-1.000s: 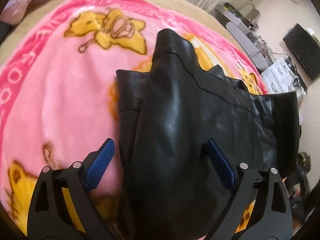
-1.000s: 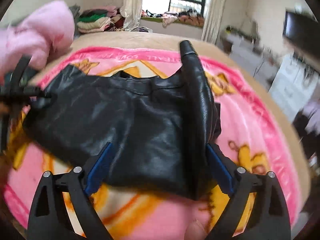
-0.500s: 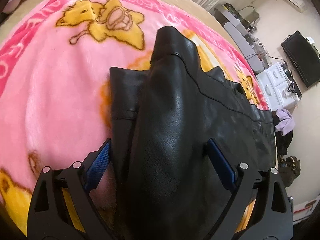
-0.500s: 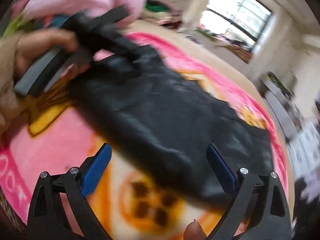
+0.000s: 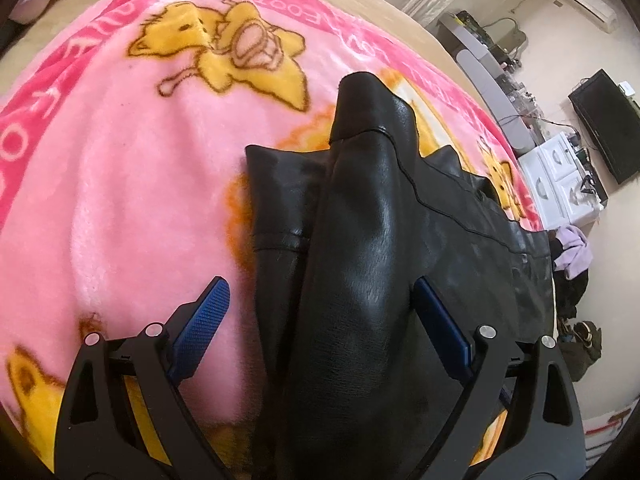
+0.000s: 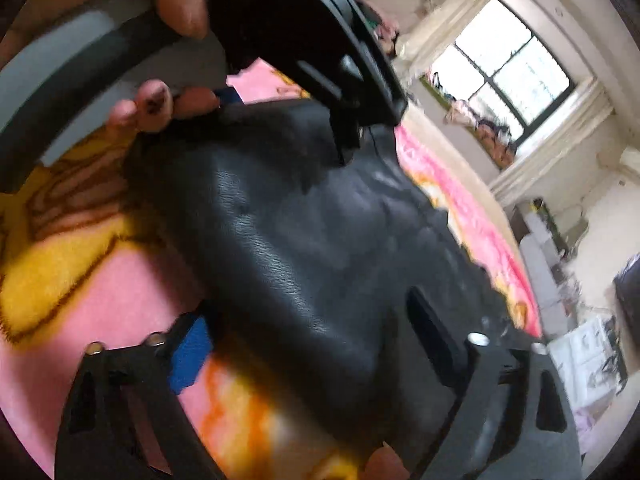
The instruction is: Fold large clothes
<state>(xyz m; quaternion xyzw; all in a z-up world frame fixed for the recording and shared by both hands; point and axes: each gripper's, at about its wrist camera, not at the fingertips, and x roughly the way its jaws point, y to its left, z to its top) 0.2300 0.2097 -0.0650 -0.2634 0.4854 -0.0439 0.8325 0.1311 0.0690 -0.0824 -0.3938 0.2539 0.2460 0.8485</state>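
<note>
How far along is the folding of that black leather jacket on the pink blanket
Early. Done: one sleeve lies folded over the black leather jacket on the pink blanket. In hand: the right gripper is closing around the jacket's edge; the left gripper stands open astride the sleeve. Left: the body is still spread wide, not folded compact.

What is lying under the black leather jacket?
The black leather jacket lies on a pink blanket printed with yellow cartoon figures. Around its edges only blanket shows. Whatever sits directly beneath the jacket's middle is covered and cannot be seen.
</note>
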